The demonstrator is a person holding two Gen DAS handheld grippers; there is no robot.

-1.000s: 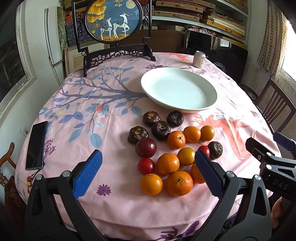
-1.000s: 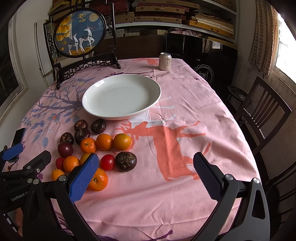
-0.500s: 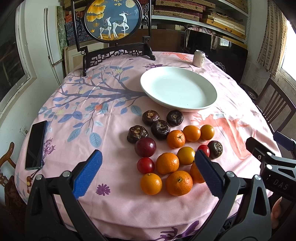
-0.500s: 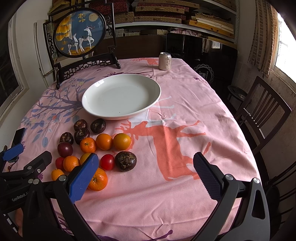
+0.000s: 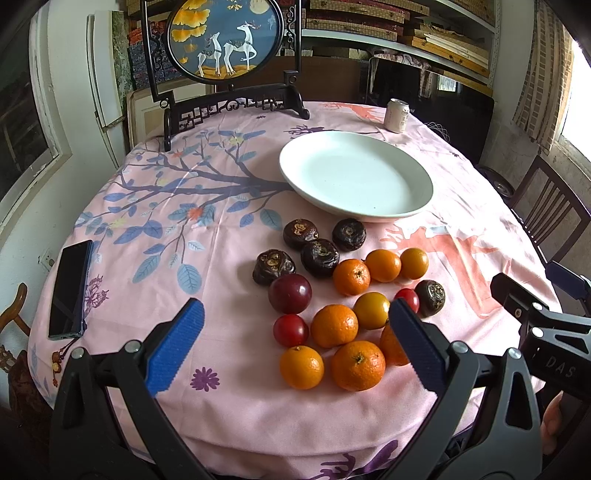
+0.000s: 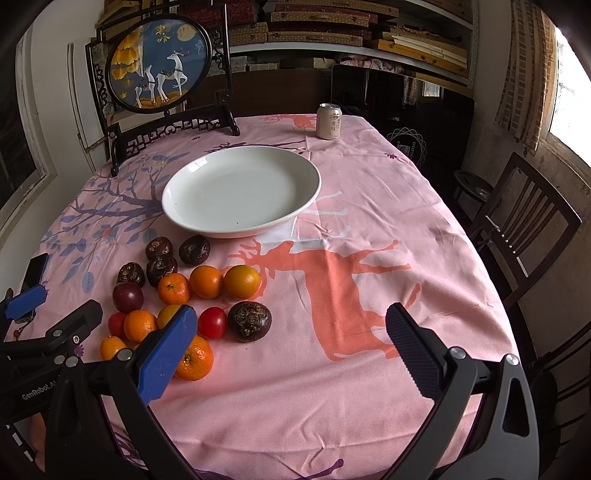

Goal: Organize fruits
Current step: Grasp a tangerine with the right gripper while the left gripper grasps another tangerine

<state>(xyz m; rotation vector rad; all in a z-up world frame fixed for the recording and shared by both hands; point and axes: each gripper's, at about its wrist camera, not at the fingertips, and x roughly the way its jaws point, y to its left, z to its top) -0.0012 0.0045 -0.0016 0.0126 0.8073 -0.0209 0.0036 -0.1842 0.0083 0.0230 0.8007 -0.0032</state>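
Orange, red and dark fruits [image 5: 343,295] lie bunched on the worktop [image 6: 369,229] just ahead of my left claw [image 5: 291,338], whose jaws stand wide and empty, I judge ready to close on a near one. My right claw [image 6: 291,341], also spread and holding nothing, has the heap at its left finger. Beyond both sits the bare white plate [image 5: 424,192], probably where the fruits go.

**Room and background**

Round table under pink printed tablecloth [image 6: 369,229]. Dark wooden chair [image 6: 524,221] at right edge of frame. Shelves [image 6: 332,33] of stacked goods along top. Bright window [image 6: 570,85] upper right; framed window [image 5: 22,122] in white wall, left.
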